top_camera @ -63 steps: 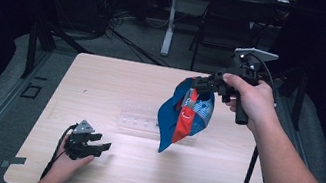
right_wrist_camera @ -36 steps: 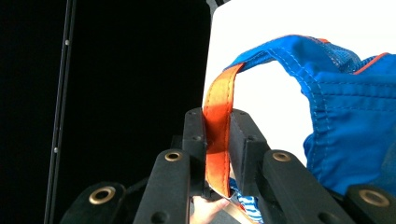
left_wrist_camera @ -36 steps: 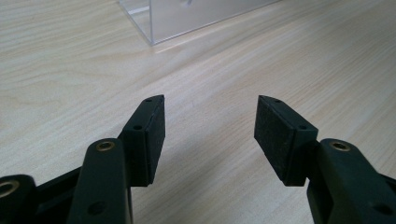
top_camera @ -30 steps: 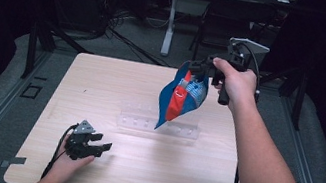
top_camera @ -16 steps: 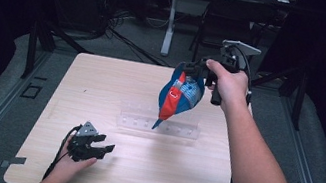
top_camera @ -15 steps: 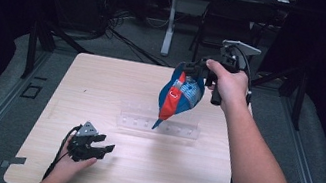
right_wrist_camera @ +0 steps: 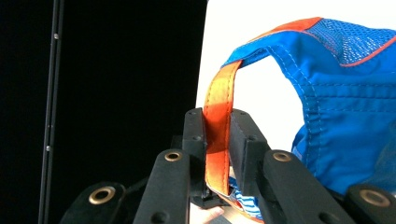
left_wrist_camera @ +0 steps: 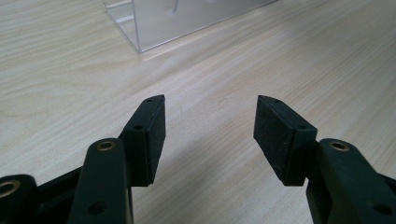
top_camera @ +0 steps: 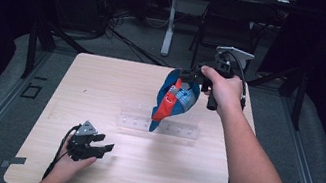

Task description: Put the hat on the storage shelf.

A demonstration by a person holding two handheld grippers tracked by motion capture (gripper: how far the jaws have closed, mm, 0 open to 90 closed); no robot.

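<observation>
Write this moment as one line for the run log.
right tool: shut on orange strap | blue bag: hanging above clear stand | left tool: open, empty, near table

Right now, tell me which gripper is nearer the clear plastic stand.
Right. The right gripper hangs above the clear plastic stand, holding the blue bag by its orange strap so the bag's tip dangles at it. The left gripper rests on the table, nearer the person.

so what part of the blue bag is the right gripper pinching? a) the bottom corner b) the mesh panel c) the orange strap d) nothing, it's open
c: in the right gripper view the right gripper has its jaws shut on the orange strap of the blue bag, which hangs over the table.
</observation>
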